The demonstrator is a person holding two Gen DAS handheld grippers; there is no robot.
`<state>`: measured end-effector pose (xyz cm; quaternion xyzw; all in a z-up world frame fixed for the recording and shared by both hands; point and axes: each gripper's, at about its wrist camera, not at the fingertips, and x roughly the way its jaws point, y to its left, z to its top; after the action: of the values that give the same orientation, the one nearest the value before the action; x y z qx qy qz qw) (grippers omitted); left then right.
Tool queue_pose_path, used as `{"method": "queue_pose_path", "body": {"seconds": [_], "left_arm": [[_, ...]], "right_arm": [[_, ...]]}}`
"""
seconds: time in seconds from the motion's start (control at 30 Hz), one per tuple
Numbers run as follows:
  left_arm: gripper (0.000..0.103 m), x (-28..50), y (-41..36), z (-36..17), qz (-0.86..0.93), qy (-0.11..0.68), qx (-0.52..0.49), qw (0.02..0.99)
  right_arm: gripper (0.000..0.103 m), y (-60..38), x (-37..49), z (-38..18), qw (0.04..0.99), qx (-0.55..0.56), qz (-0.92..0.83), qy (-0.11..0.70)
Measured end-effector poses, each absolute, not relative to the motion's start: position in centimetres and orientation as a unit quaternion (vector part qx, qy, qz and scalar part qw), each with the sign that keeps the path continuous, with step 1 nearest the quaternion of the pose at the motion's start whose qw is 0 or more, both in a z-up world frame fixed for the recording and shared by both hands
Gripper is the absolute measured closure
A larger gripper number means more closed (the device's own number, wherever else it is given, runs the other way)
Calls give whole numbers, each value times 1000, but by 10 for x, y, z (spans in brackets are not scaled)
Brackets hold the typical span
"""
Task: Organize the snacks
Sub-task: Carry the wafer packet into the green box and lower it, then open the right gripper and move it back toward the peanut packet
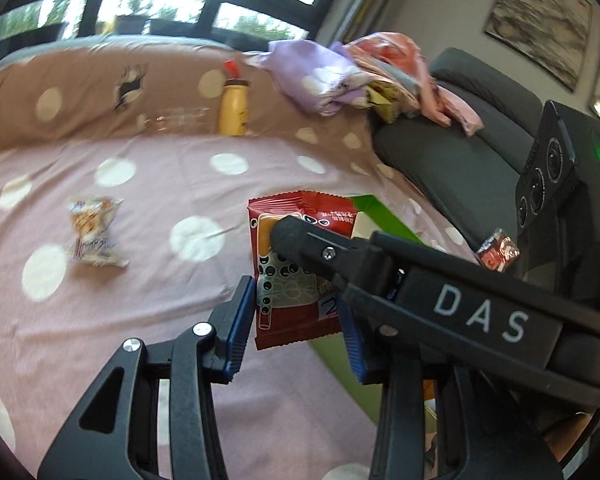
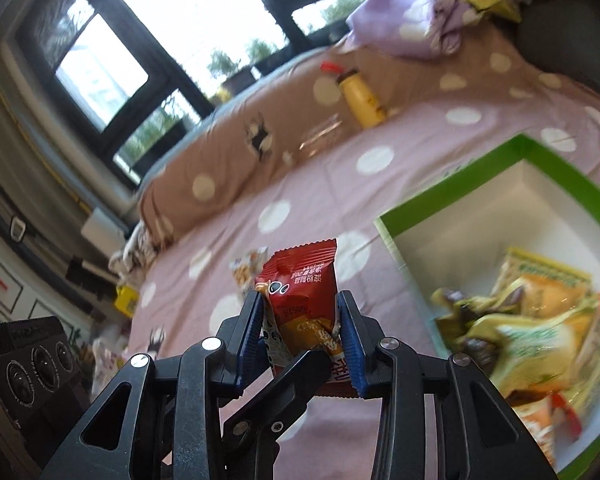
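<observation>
In the left wrist view my left gripper (image 1: 294,292) is shut on a red snack packet (image 1: 296,240), which stands upright between the blue pads above the pink dotted bedspread. A black bar marked DAS crosses in front of it. In the right wrist view my right gripper (image 2: 300,300) is shut on a similar red packet (image 2: 300,276), lifted off the bed. A green box with a white inside (image 2: 500,164) lies to its right and holds several yellow and orange snack packets (image 2: 540,320). The box's green edge (image 1: 384,216) shows behind the left packet.
A loose white and orange snack packet (image 1: 94,230) lies on the bedspread to the left. At the far side lie a yellow bottle (image 1: 233,108) and a heap of clothes (image 1: 328,80). A dark grey chair (image 1: 460,152) borders the bed on the right.
</observation>
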<state>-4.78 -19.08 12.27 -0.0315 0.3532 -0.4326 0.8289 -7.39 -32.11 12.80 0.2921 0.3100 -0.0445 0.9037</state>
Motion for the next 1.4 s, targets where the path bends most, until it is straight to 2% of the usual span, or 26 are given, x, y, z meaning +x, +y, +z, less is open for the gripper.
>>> {"method": "queue_pose_path", "body": {"seconds": [0.2,0.37,0.73,1.03,1.23,1.3,1.4], "left_arm": [[64,-52,-242,127,-470,336,23,816],[64,-49,-275,120,-496,352,46,792],[65,-44,-313,97,-503,397,71,764],[65,-45,-316,86,-494,423,60,758],[59,-47,-304,95,-484,415,53,768],[50,-48,-291,102,-480,409,41,775],[45,-50,-271,111,-481,401,18,779]], "right_arm": [[62,-371,-96,128,897,345,-90,260],[62,-397,-107,118,880,381,-137,248],[62,-429,-110,87,840,432,-194,265],[62,-434,-111,79,822,432,-236,286],[62,-434,-115,84,827,421,-247,279],[62,-433,-118,87,829,416,-254,273],[62,-431,-123,92,832,407,-268,267]]}}
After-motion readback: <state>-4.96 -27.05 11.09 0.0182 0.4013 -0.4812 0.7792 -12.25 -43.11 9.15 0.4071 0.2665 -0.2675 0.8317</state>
